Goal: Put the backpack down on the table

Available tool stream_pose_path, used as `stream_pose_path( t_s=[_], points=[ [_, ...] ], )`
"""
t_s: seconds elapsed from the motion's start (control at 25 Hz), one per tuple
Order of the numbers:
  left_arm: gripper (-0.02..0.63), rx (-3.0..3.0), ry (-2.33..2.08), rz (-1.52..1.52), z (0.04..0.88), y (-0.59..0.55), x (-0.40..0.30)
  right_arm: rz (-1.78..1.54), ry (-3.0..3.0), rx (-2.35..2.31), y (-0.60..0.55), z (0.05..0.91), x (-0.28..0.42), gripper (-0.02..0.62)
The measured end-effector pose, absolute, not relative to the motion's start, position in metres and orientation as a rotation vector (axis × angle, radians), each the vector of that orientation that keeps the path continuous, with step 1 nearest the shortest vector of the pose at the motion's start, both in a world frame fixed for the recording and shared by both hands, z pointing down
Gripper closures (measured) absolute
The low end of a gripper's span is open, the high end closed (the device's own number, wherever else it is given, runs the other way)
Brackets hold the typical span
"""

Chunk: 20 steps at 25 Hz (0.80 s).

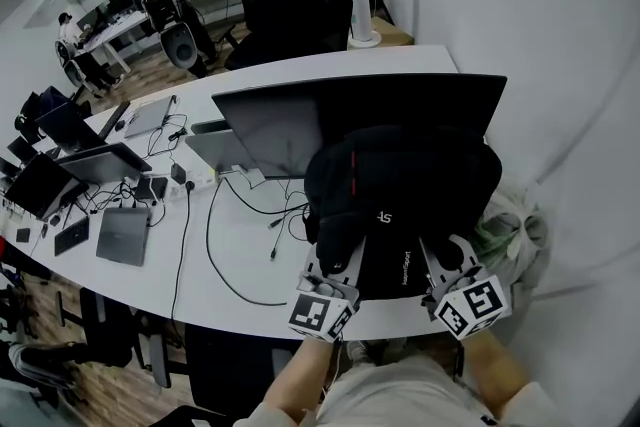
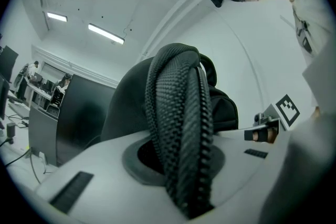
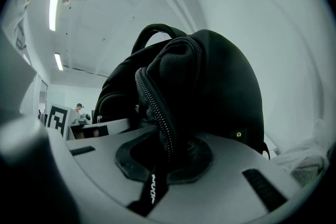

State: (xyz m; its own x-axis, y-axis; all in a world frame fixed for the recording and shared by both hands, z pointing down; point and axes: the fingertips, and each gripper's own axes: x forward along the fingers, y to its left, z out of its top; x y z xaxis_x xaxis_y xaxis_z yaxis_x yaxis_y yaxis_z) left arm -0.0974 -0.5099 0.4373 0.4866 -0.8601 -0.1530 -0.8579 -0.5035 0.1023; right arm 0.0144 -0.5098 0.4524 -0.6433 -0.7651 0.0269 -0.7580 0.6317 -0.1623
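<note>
backpack, long axis perhaps away (toward the monitor), left hand-held gripper and right hand-held gripper tight on its edges

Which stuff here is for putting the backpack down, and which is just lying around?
For the job: backpack, left tongs, right tongs (both gripping it), table.
Just lying about: monitor, grey laptop, cables, office chair.

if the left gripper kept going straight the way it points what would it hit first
The black backpack it is clamped on: its bulk sits directly ahead of the left gripper. Past that, probably the dark monitor, though depth is unclear.
</note>
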Motion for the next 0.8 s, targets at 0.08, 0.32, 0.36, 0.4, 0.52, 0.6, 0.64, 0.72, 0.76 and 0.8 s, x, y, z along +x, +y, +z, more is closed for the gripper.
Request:
stream_pose_path(
  t_s=[0.08, 0.32, 0.36, 0.4, 0.52, 0.6, 0.64, 0.72, 0.76, 0.8],
  points=[
    [0.557, 2.693, -1.567, -0.279, 0.443, -0.514, -0.098, -0.257, 2.793, -1.303, -0.514, 0.457, 0.014, 0.567],
    [0.557, 2.701, -1.56, -0.271, 0.456, -0.522, -0.1, -0.285, 2.774, -1.29, -0.523, 0.471, 0.012, 0.566],
    [0.557, 2.7, -1.553, -0.272, 0.458, -0.523, -0.101, -0.285, 2.773, -1.293, -0.524, 0.473, 0.011, 0.565],
    [0.557, 2.699, -1.542, -0.273, 0.461, -0.523, -0.102, -0.284, 2.771, -1.294, -0.524, 0.475, 0.01, 0.563],
    [0.557, 2.702, -1.517, -0.277, 0.467, -0.52, -0.103, -0.276, 2.765, -1.282, -0.521, 0.481, 0.01, 0.551],
    [0.554, 2.706, -1.52, -0.277, 0.473, -0.517, -0.104, -0.27, 2.761, -1.286, -0.518, 0.486, 0.01, 0.545],
    [0.552, 2.707, -1.525, -0.278, 0.475, -0.515, -0.104, -0.266, 2.76, -1.288, -0.516, 0.488, 0.01, 0.543],
    [0.548, 2.711, -1.531, -0.28, 0.479, -0.511, -0.105, -0.258, 2.761, -1.293, -0.512, 0.492, 0.01, 0.54],
    [0.546, 2.714, -1.532, -0.28, 0.48, -0.509, -0.105, -0.251, 2.761, -1.294, -0.511, 0.493, 0.01, 0.538],
    [0.545, 2.717, -1.532, -0.28, 0.481, -0.508, -0.105, -0.244, 2.76, -1.293, -0.509, 0.494, 0.01, 0.538]
  ],
)
